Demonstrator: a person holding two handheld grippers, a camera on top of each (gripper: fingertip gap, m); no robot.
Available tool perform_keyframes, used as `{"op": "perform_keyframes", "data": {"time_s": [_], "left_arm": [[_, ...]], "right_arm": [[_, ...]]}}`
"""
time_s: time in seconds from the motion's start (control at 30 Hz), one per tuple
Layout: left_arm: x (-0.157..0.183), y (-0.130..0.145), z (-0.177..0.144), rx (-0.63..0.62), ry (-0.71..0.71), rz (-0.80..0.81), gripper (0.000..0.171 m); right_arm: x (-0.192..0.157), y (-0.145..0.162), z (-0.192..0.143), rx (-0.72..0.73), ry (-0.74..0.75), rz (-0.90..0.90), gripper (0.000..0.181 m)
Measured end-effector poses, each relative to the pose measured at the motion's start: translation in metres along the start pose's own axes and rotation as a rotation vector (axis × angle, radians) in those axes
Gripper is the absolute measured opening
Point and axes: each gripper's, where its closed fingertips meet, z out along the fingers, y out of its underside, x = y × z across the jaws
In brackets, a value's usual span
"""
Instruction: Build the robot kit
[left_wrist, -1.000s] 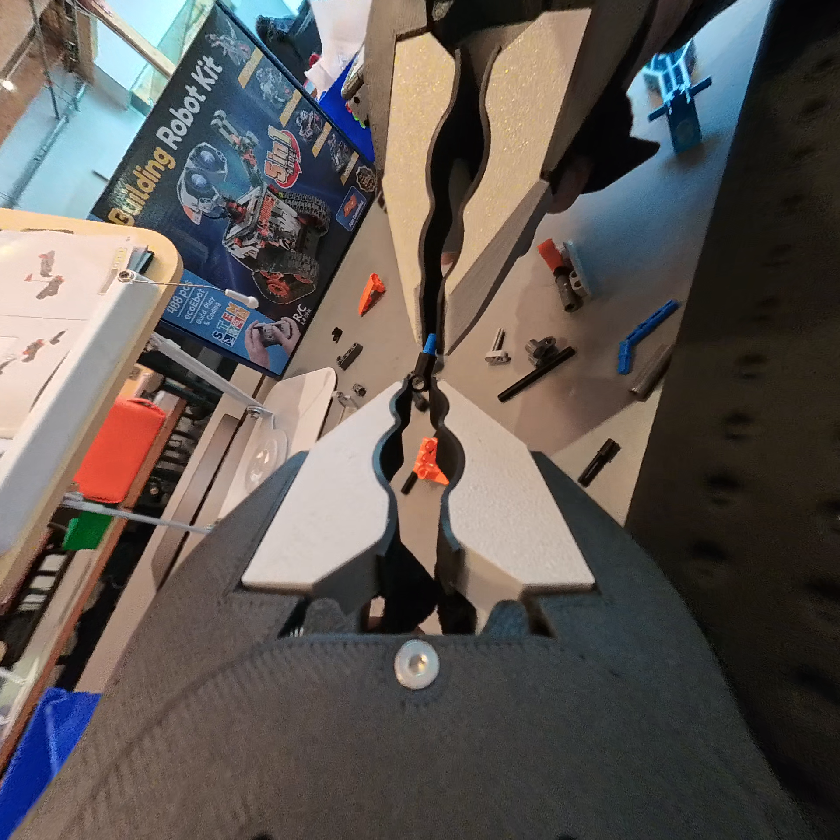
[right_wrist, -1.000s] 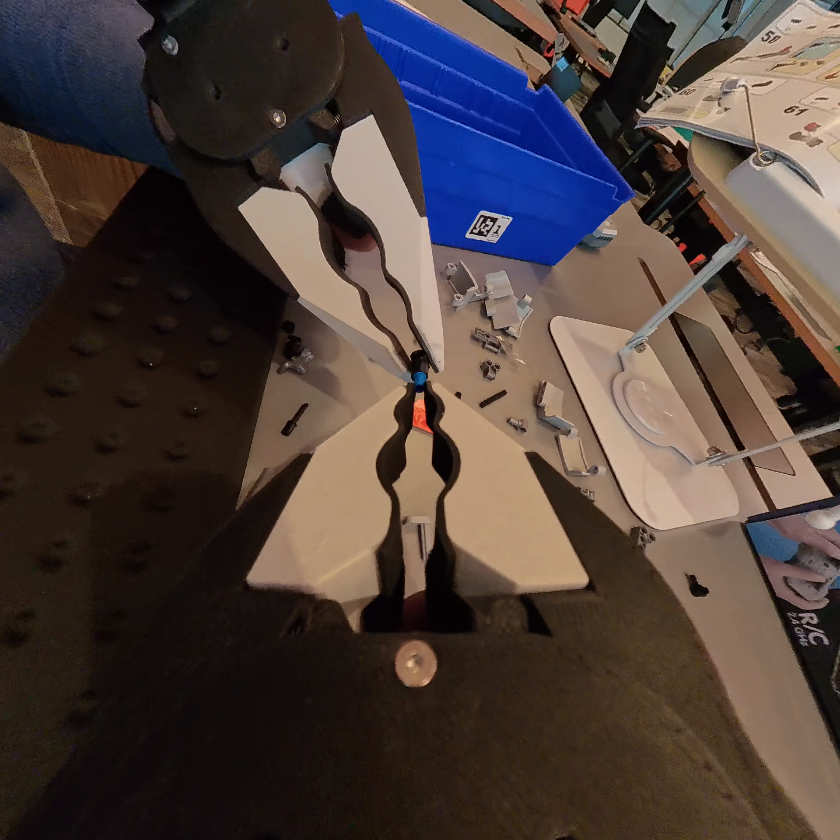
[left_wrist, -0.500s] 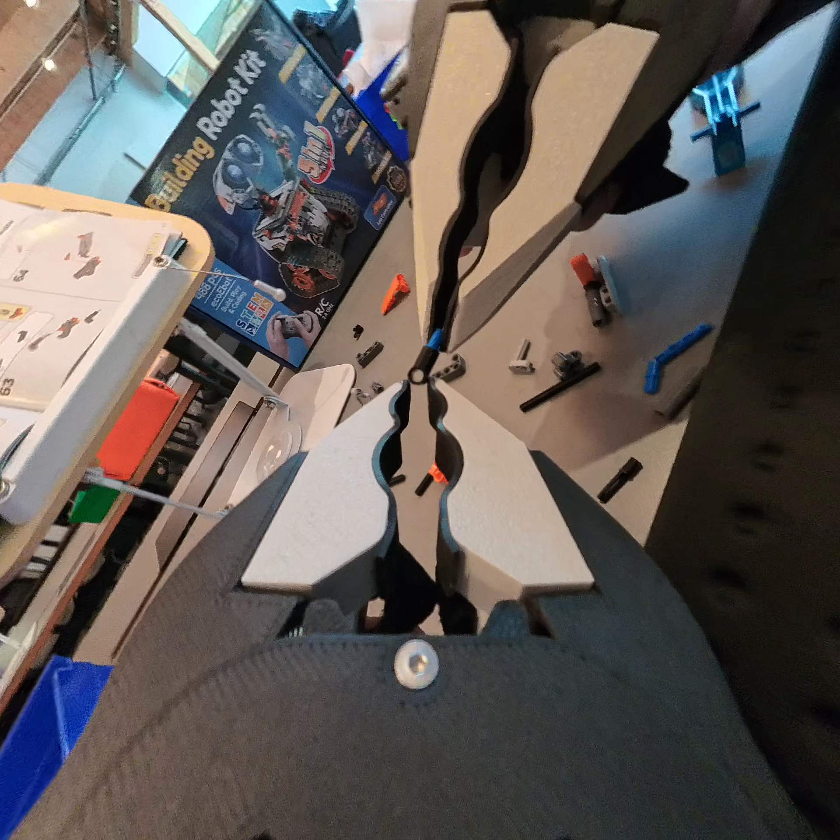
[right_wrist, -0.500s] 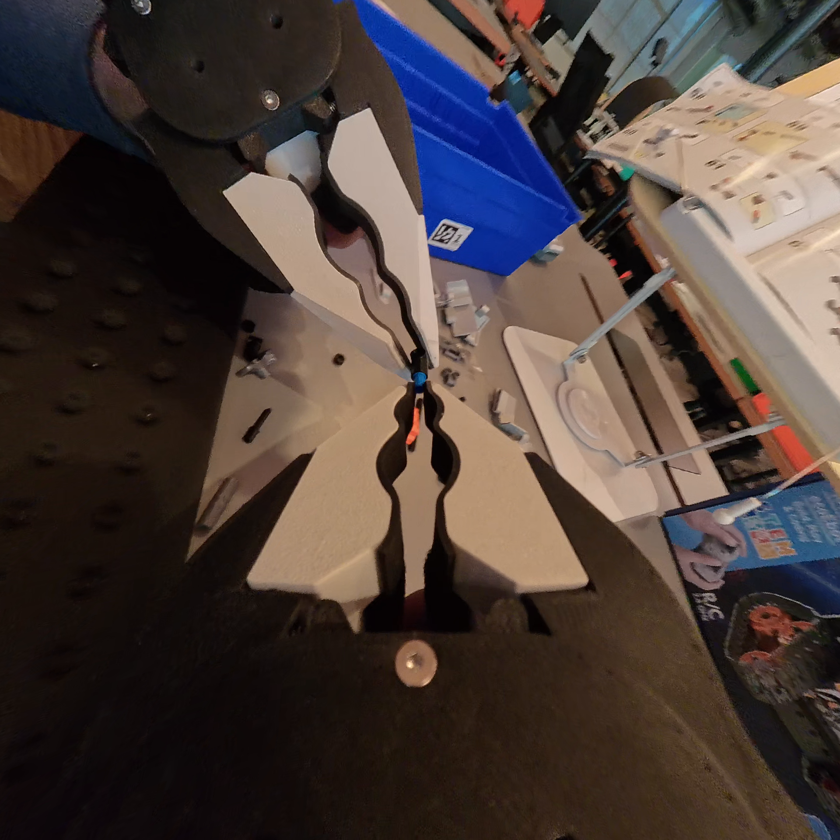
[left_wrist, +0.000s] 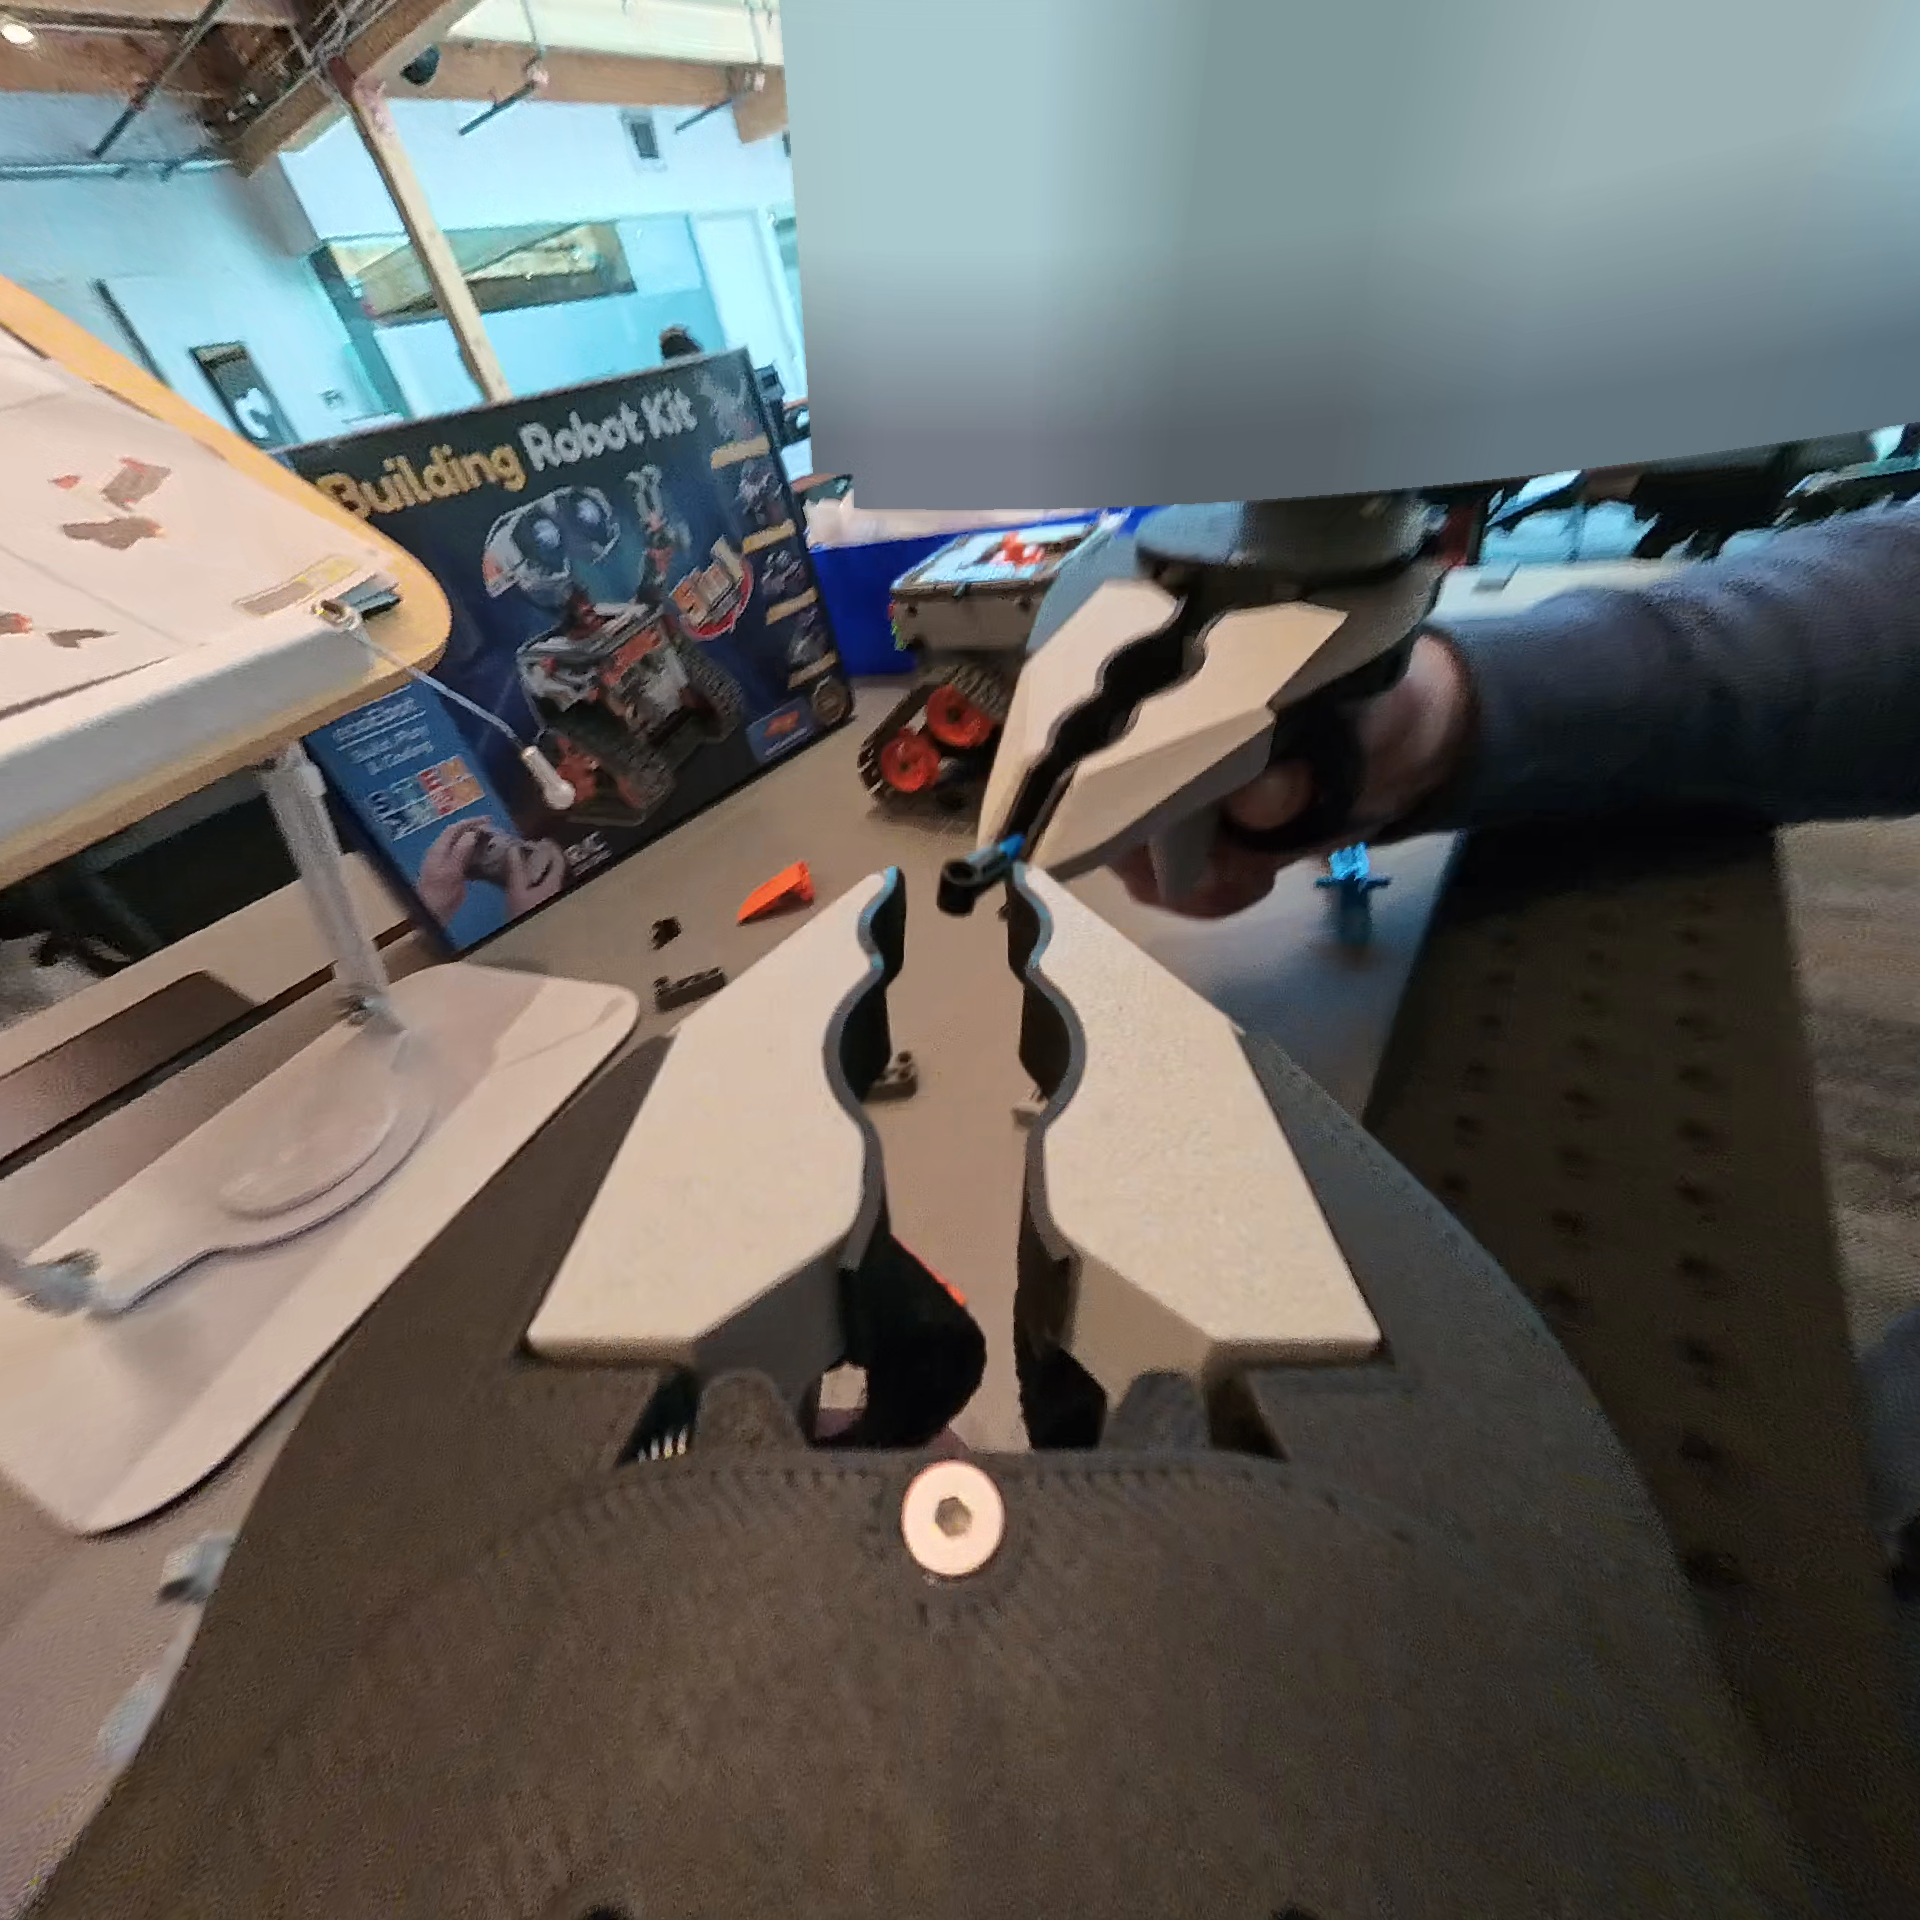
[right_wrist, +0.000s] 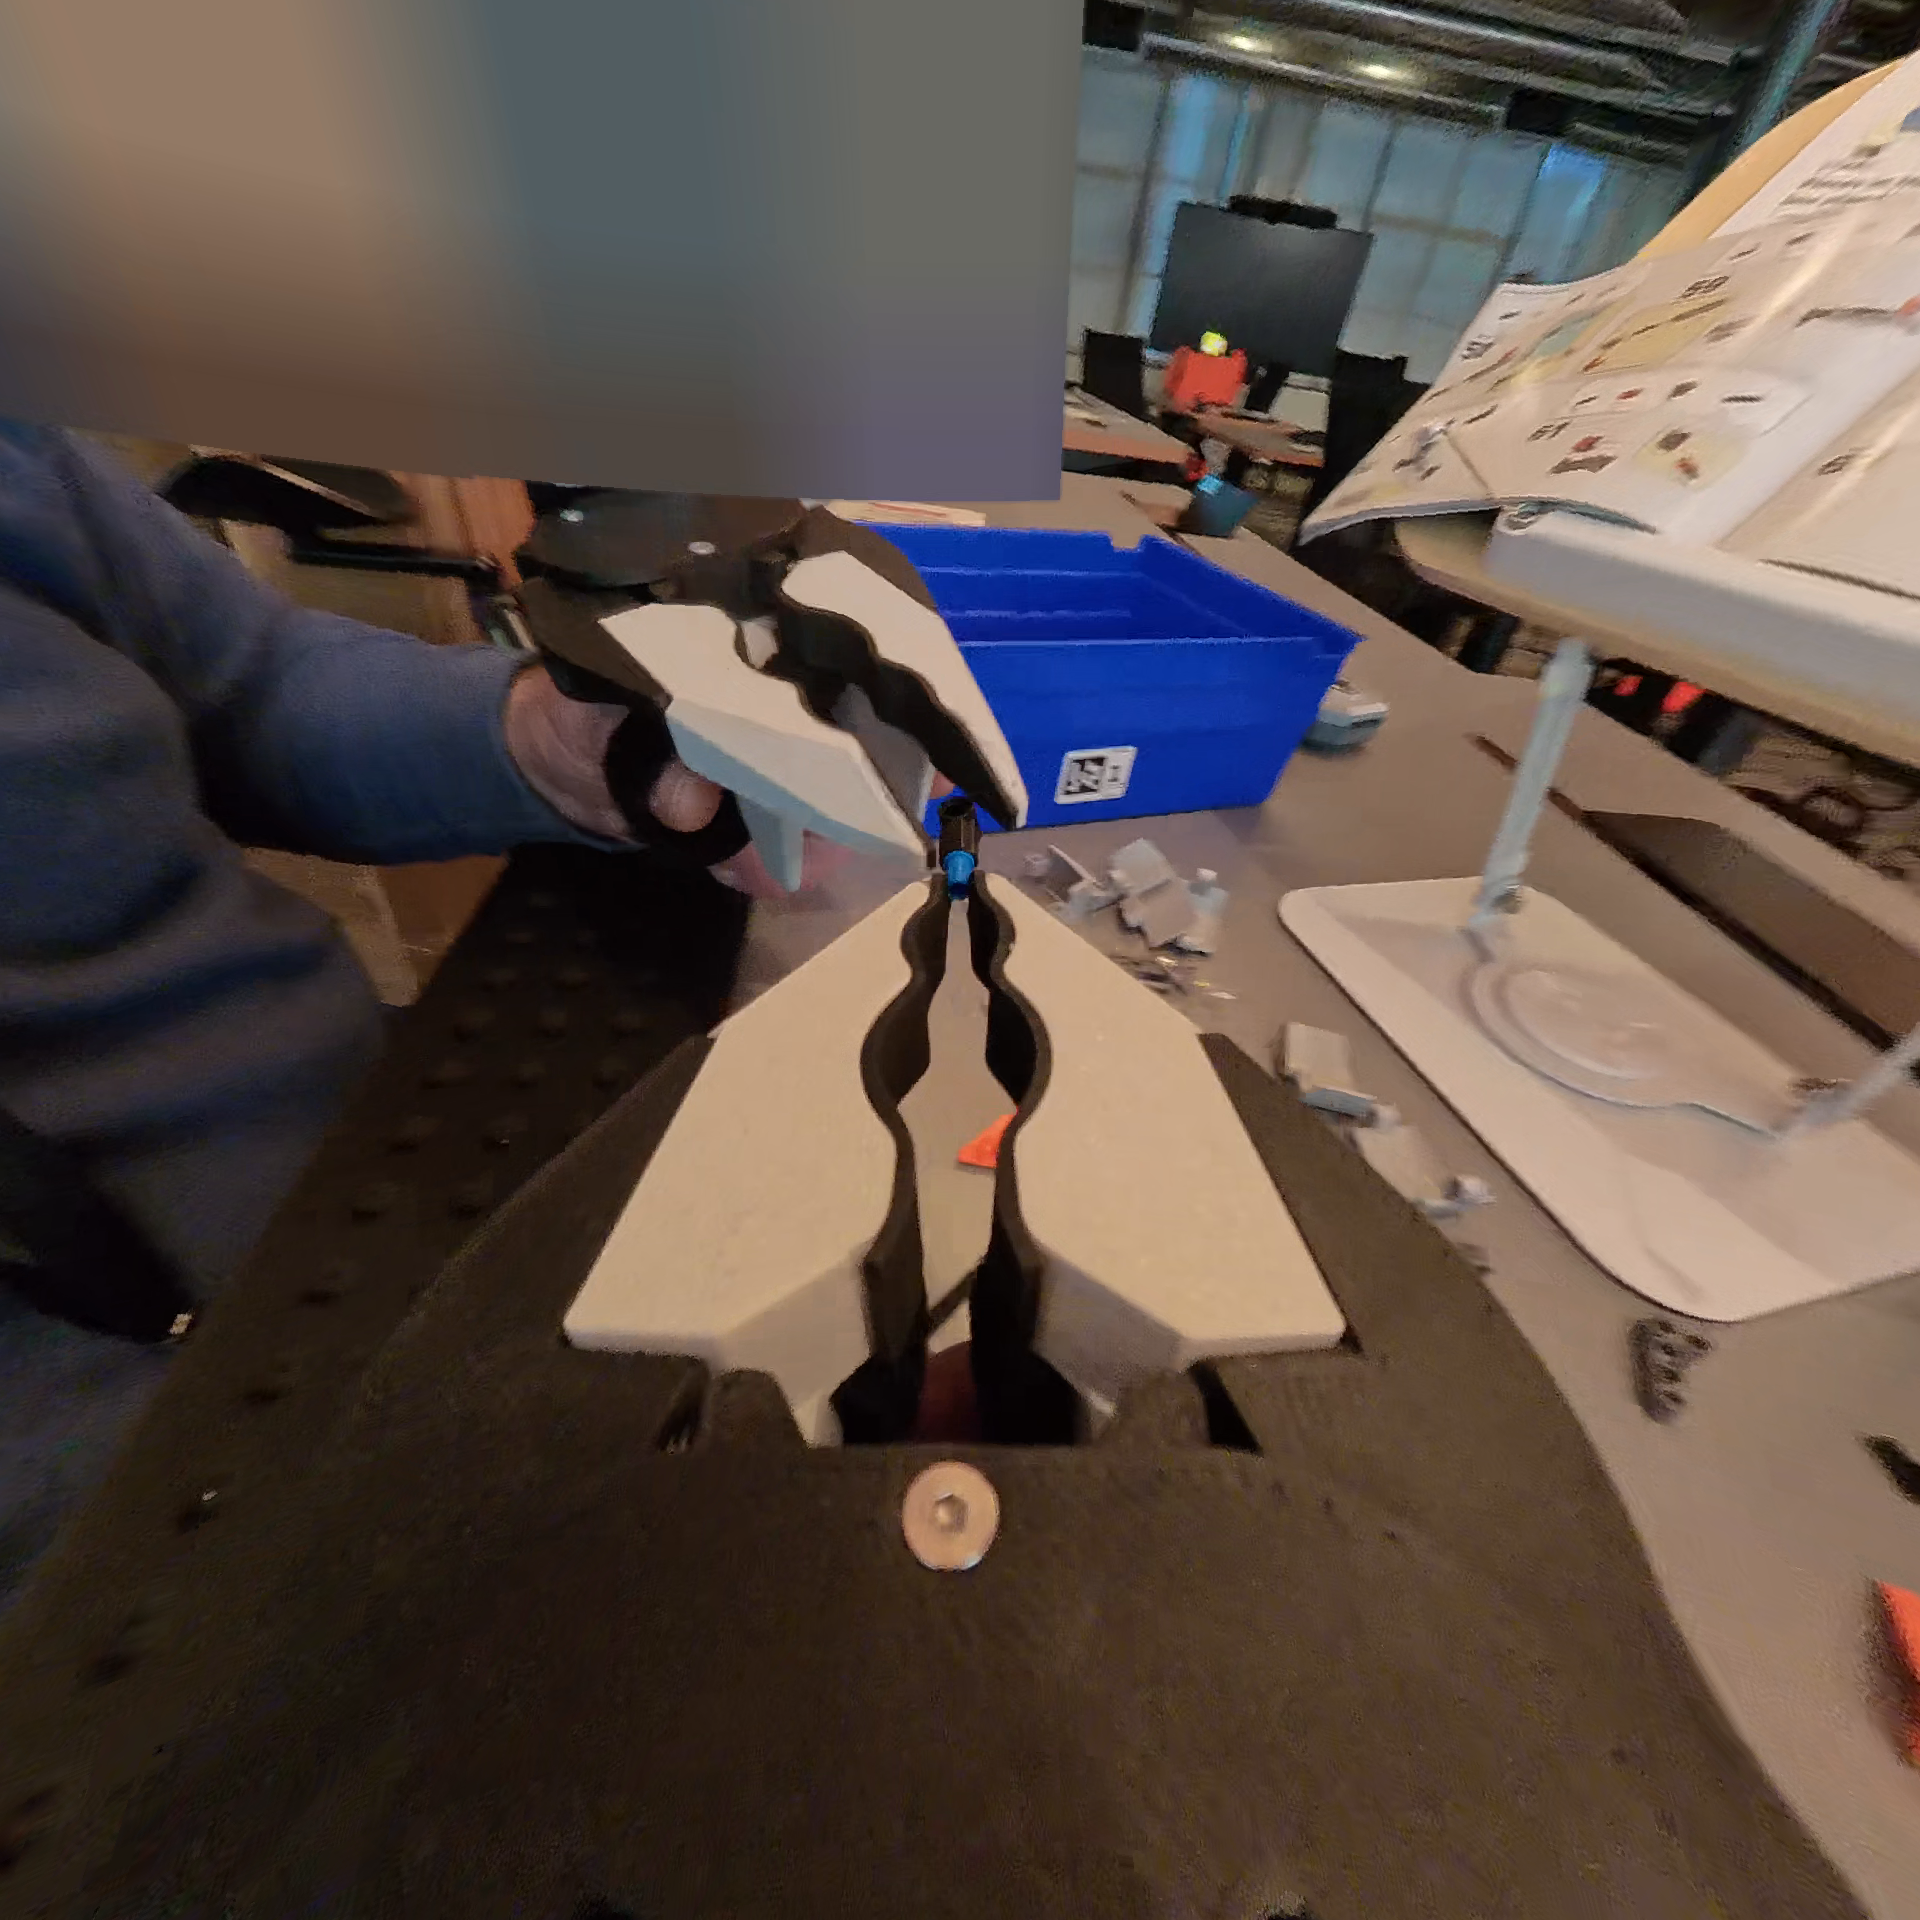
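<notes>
My right gripper (right_wrist: 954, 891) is shut on a small blue pin (right_wrist: 954, 868) that has a black connector (right_wrist: 956, 821) on its far end. In the left wrist view the right gripper (left_wrist: 1023, 847) comes in from the upper right, held by a hand, with the pin and black connector (left_wrist: 961, 888) sticking out of its tips. My left gripper (left_wrist: 954, 894) is open. Its fingertips stand on either side of the black connector with a gap to each side. The left gripper (right_wrist: 971, 831) also shows in the right wrist view, jaws apart around the connector.
A robot kit box (left_wrist: 582, 644) and a tracked model (left_wrist: 945, 686) stand at the back. A blue bin (right_wrist: 1122, 665), loose grey parts (right_wrist: 1143, 894), an orange wedge (left_wrist: 777, 891) and a booklet stand's white base (right_wrist: 1558, 1039) are on the table. A black studded mat (left_wrist: 1610, 1091) lies alongside. Only a small space, under 4 cm, lies between the two pairs of fingers.
My left gripper has opened and let go of the black connector. Both grippers have tilted up from looking down at the table to nearly level. The right gripper still holds the pin.
</notes>
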Motion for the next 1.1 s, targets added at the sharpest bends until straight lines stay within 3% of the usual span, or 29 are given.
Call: {"op": "perform_keyframes", "data": {"time_s": [0.2, 0.57, 0.87, 1.1], "left_arm": [[0.011, -0.015, 0.0, 0.092, 0.097, -0.087, 0.014], [0.014, -0.03, -0.001, 0.195, 0.165, -0.211, 0.01], [0.015, -0.037, -0.006, 0.232, 0.194, -0.228, 0.007], [0.005, -0.034, -0.012, 0.214, 0.142, -0.193, 0.006]], "right_arm": [[-0.011, -0.011, -0.003, 0.115, -0.162, 0.2, 0.001], [-0.011, -0.028, -0.01, 0.256, -0.225, 0.304, 0.001], [-0.014, -0.031, -0.01, 0.269, -0.241, 0.311, 0.002], [-0.004, -0.021, -0.008, 0.203, -0.165, 0.27, 0.004]]}}
